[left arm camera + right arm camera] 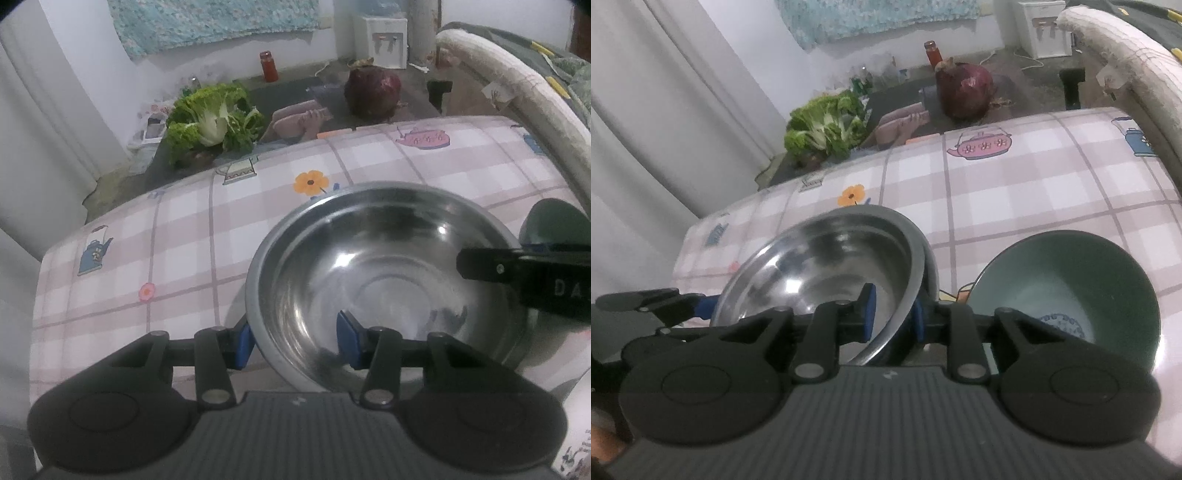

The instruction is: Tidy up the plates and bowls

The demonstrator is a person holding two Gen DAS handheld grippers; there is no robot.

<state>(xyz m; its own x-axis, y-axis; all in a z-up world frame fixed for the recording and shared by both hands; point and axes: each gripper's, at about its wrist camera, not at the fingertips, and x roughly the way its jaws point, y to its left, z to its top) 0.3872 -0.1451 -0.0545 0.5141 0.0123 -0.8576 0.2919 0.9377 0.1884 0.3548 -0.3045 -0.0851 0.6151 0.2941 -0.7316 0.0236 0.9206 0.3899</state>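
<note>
Left wrist view: the left claw [295,341] straddles the near rim of the steel bowl [388,280], one blue pad outside the wall and one inside; the pads look slightly clear of the metal, so I read it as apart rather than clamped. The bowl sits over the checked cloth of the bench [184,240]. The right claw enters from the right edge.

Right wrist view: the right claw [892,314] brackets the steel bowl's [827,266] other rim with a narrow gap; whether it pinches the wall, I cannot tell. The green bowl [1067,291] stands just beside on the bench [1015,192], separate. Nothing is stacked yet, so the organizing looks barely begun; no plates show.
</note>
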